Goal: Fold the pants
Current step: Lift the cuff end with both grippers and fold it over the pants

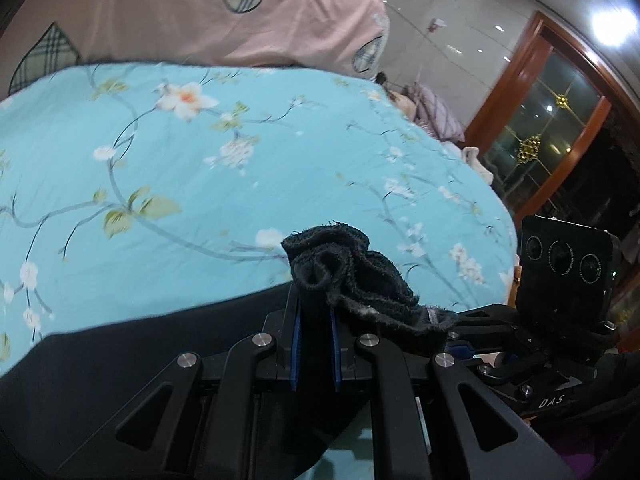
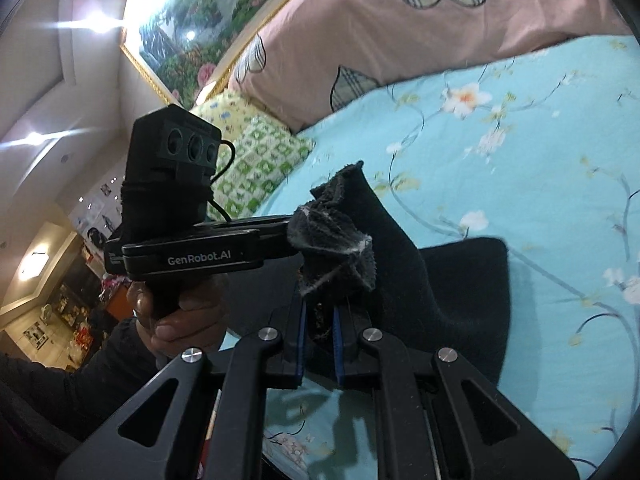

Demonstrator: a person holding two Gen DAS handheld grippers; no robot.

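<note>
The black pants (image 1: 120,360) lie on the blue floral bed sheet (image 1: 180,168). My left gripper (image 1: 315,312) is shut on a bunched frayed end of the pants (image 1: 352,276) and holds it above the sheet. My right gripper (image 2: 319,304) is shut on another bunched frayed end of the pants (image 2: 332,236), with the cloth (image 2: 448,300) hanging down to the sheet (image 2: 520,168). The two grippers are close side by side: the right one shows in the left wrist view (image 1: 560,280), the left one in the right wrist view (image 2: 192,256).
A pink quilt (image 1: 240,12) with plaid patches lies at the far side of the bed. A green and yellow pillow (image 2: 256,152) sits at the bed's head under a framed painting (image 2: 208,12). A wooden door frame (image 1: 520,92) stands to the right.
</note>
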